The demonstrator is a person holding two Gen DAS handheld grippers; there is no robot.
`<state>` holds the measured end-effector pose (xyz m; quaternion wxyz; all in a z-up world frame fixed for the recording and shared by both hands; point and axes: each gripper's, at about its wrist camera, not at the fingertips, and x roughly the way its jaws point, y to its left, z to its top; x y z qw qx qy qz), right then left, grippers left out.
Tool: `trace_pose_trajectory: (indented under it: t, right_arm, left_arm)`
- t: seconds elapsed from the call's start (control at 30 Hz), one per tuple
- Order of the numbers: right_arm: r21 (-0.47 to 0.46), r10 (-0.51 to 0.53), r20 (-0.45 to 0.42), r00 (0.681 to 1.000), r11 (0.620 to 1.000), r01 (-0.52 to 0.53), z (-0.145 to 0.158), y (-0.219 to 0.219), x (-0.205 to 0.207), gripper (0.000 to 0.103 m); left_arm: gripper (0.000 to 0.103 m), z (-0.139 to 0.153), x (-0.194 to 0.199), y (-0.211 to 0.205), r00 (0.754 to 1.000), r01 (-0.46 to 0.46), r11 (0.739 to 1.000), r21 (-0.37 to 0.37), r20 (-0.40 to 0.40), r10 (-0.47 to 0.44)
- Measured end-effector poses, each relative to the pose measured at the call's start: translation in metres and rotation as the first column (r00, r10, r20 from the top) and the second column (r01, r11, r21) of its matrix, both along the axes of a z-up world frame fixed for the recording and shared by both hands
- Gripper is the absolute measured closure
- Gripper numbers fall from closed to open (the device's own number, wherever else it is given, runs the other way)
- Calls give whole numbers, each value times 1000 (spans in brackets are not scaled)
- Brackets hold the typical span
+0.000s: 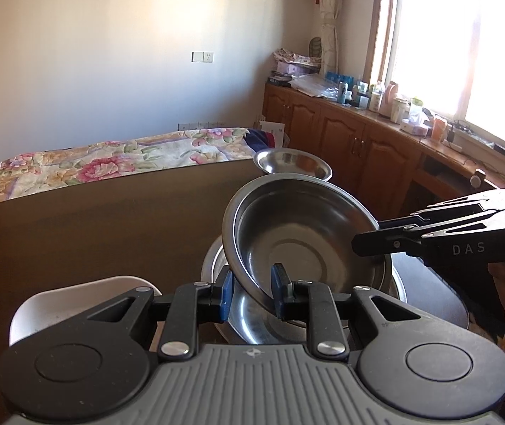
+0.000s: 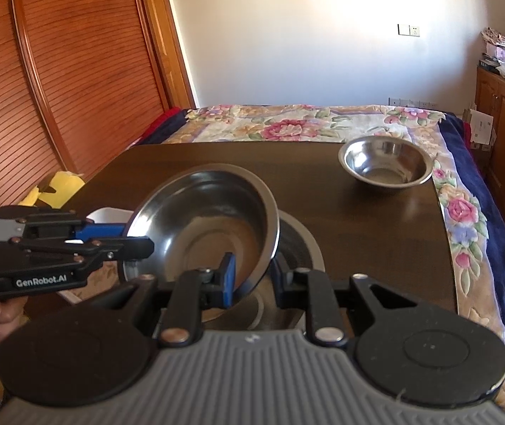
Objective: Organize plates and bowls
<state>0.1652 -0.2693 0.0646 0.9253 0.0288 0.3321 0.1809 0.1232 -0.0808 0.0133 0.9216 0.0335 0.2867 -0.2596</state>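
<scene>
Left wrist view: left tongs and right tongs both pinch the tilted steel bowl above stacked bowls; small bowl far on surface.

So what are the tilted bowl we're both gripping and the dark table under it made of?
The tilted shiny bowl held by the left gripper and right gripper looks like polished stainless steel: silver, mirror-like reflections, thin rolled rim. The dark brown table looks like wood or wood veneer with a smooth satin finish; its grain is too faint to be sure.
</scene>
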Motion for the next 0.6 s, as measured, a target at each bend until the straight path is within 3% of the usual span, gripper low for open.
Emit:
trace_pose_trajectory:
  t: [0.23,0.6]
  right_arm:
    - [-58,6,-2,1000,998,-7,-12,8,-6,79]
    - [-46,-8,-25,1000,999,7,-20,2,-7,79]
  left_arm:
    - [78,-12,0,-3,1000,3,1000,27,-16,-3]
    - [78,-19,4,-9,1000,9,999,34,-26,-8]
